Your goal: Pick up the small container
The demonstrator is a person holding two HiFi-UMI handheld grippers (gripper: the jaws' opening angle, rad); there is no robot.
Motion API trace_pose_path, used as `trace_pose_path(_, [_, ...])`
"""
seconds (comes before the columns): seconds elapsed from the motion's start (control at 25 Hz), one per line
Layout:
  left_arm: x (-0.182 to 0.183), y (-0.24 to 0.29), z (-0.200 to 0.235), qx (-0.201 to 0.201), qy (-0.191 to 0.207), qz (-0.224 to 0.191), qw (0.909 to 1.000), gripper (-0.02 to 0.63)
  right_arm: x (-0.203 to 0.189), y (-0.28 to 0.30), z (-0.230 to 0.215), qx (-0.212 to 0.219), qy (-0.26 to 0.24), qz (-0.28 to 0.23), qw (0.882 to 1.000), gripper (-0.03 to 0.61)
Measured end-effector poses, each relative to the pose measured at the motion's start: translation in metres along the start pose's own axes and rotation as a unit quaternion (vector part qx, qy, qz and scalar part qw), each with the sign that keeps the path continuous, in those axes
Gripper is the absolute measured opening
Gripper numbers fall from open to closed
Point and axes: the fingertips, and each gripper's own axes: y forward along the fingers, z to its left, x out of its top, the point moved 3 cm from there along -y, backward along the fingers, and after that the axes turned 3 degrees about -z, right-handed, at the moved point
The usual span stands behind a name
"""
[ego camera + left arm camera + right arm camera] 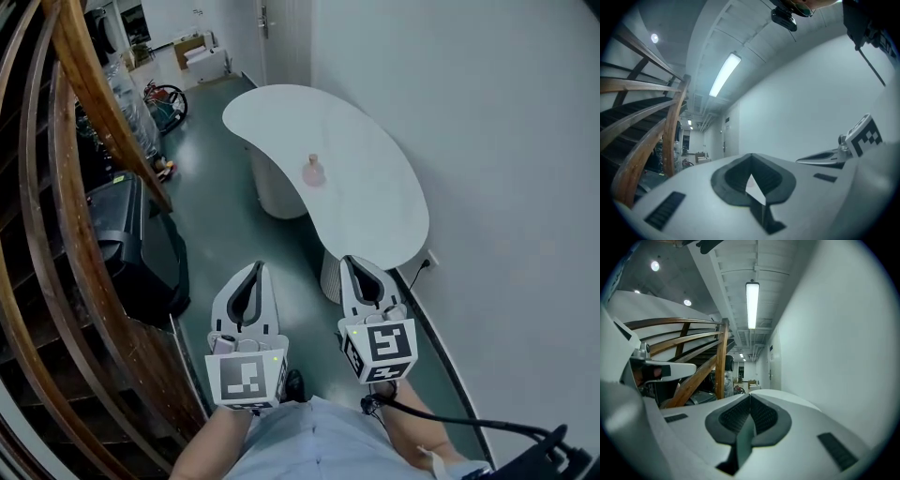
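The small container, pinkish with a narrow top, stands upright near the middle of a white kidney-shaped table, far ahead of both grippers. My left gripper and right gripper hang side by side close to my body, over the floor short of the table's near end. Each has its jaws together with nothing between them. In the left gripper view the left gripper points down the corridor. The right gripper faces the same way, jaws shut and empty.
A curved wooden stair railing runs along the left, with a black box on the floor below it. A white wall borders the right, with a socket and cable near the table's pedestal. Clutter stands far down the corridor.
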Motion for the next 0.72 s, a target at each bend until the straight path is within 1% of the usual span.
trace_pose_path(0.24, [-0.006,0.031,0.018,-0.018,-0.008,-0.011,0.9997,-0.002,0.007,0.03,-0.005,-0.02,-0.006,-0.01,1.0,0.002])
trace_pose_path(0.36, [-0.015,0.04,0.018,-0.024,-0.028,-0.003,0.9993,-0.002,0.004,0.036,-0.01,-0.031,-0.005,-0.008,0.999,0.002])
trace_pose_path(0.48, [-0.025,0.051,0.016,-0.04,-0.019,0.005,0.999,-0.002,0.0,0.041,-0.017,-0.041,-0.004,-0.003,0.999,0.002])
trace_pose_path(0.72, [-0.038,0.076,0.009,-0.062,-0.021,0.022,0.9976,-0.002,-0.009,0.055,-0.037,-0.059,0.006,0.008,0.998,0.002])
